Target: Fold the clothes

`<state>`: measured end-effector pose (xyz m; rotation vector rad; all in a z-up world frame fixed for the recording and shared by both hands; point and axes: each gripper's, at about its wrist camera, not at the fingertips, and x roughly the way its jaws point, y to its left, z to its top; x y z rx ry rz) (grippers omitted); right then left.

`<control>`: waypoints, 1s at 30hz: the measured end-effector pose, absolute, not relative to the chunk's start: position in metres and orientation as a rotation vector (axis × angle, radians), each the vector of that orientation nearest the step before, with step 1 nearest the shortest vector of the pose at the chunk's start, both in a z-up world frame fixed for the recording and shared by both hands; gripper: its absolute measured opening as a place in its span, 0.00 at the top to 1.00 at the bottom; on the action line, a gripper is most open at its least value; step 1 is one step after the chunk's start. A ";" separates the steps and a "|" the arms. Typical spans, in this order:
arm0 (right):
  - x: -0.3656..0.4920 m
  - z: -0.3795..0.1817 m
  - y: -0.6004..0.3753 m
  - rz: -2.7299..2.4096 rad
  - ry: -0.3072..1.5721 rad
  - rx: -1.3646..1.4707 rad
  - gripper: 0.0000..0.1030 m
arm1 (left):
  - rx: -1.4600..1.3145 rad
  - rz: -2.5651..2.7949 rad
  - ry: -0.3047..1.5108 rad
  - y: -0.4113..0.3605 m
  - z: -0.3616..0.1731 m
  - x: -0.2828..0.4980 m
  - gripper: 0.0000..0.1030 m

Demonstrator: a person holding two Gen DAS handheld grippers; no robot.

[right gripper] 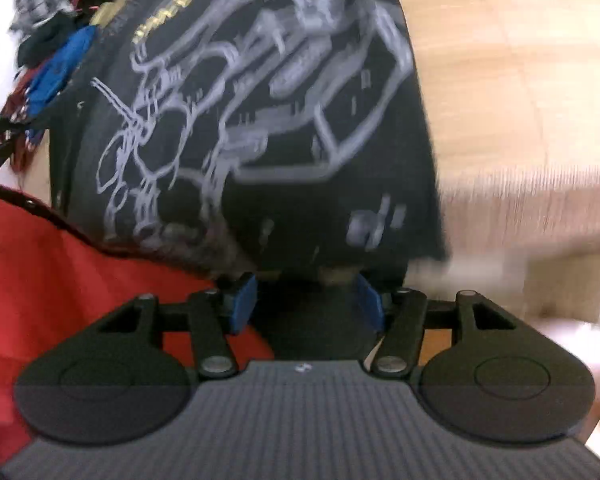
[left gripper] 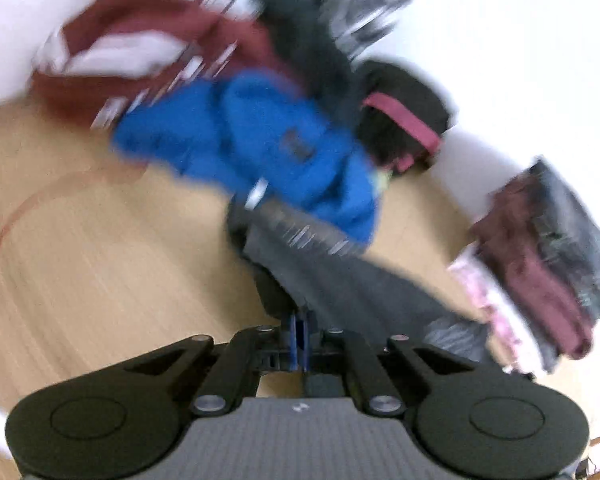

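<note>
From my left wrist view, the left gripper [left gripper: 299, 334] has its blue fingers [left gripper: 294, 340] pressed tight together on an edge of a grey garment [left gripper: 340, 280]; the cloth is pinched right at the tips. That garment runs away from the fingers with its long axis from about six o'clock up toward twelve, then passes under a blue garment [left gripper: 260, 140] near the middle of the frame. A second stretch of it trails out toward four o'clock. Beyond the blue one, at eleven o'clock, lies a maroon garment [left gripper: 140, 32], and at one o'clock a black piece with a pink band [left gripper: 404, 120]. At three o'clock a stack of folded clothes [left gripper: 548, 260] sits apart from the heap. Everything rests on a pale wooden counter [left gripper: 100, 240]. The picture is heavily smeared.

From my right wrist view, the right gripper [right gripper: 306, 300] stands about half open, its blue fingers [right gripper: 242, 302] on either side of the lower hem of a black printed T-shirt [right gripper: 260, 120]. I cannot tell whether the pads press on it. The shirt's long axis runs from six o'clock up to twelve, its white line drawing facing the camera. A red fabric [right gripper: 60, 280] fills the eight o'clock area.
</note>
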<state>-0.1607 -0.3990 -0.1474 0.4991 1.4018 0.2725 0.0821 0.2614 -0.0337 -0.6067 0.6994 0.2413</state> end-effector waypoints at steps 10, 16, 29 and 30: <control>-0.080 -0.081 -0.331 0.609 1.346 0.605 0.44 | -0.235 -0.120 0.592 0.167 0.012 0.110 0.97; 0.033 -0.106 -0.241 0.586 1.121 0.789 0.44 | -0.048 -0.383 0.580 0.105 -0.003 0.102 0.97; 0.075 -0.157 -0.186 0.339 1.053 0.879 0.44 | -0.015 -0.435 0.825 0.058 -0.077 0.105 0.24; 0.079 -0.154 -0.191 0.317 1.034 0.849 0.44 | -0.049 -0.410 0.813 0.071 -0.073 0.097 0.22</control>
